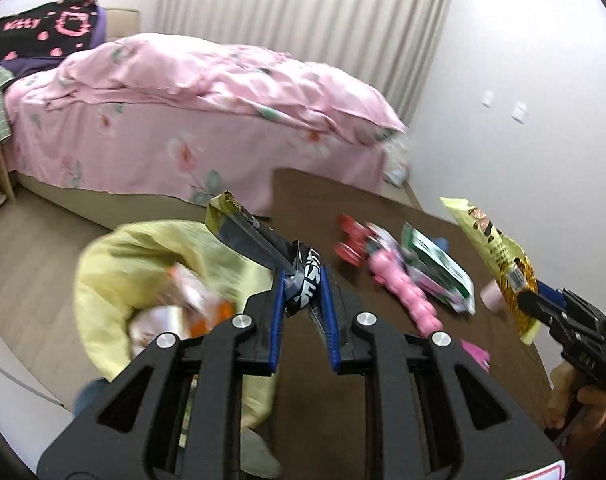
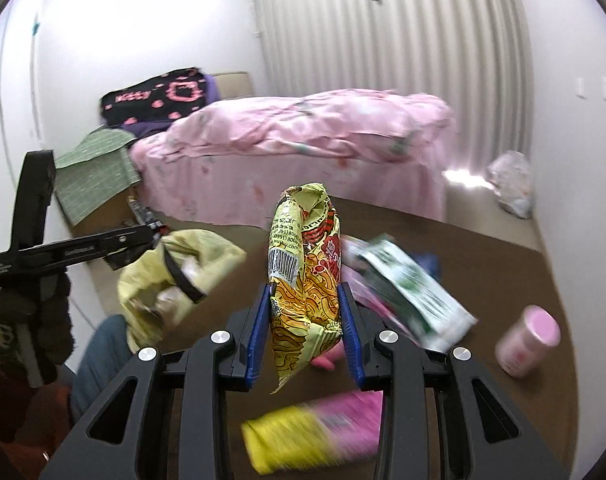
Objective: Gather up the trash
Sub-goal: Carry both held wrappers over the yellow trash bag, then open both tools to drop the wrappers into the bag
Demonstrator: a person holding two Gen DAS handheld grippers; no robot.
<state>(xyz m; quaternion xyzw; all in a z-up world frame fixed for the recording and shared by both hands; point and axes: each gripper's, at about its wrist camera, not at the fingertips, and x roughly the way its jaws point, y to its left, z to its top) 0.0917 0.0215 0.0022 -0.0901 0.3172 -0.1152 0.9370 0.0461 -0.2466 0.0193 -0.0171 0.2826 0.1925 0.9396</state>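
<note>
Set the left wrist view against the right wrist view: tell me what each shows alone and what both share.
Left wrist only: the left gripper shut on a crumpled dark foil wrapper, and a red plastic toy.

Right wrist only: a yellow-and-pink packet lying on the brown table.

Both: the right gripper clamping the yellow noodle packet, the yellow trash bag, the pink bed.
</note>
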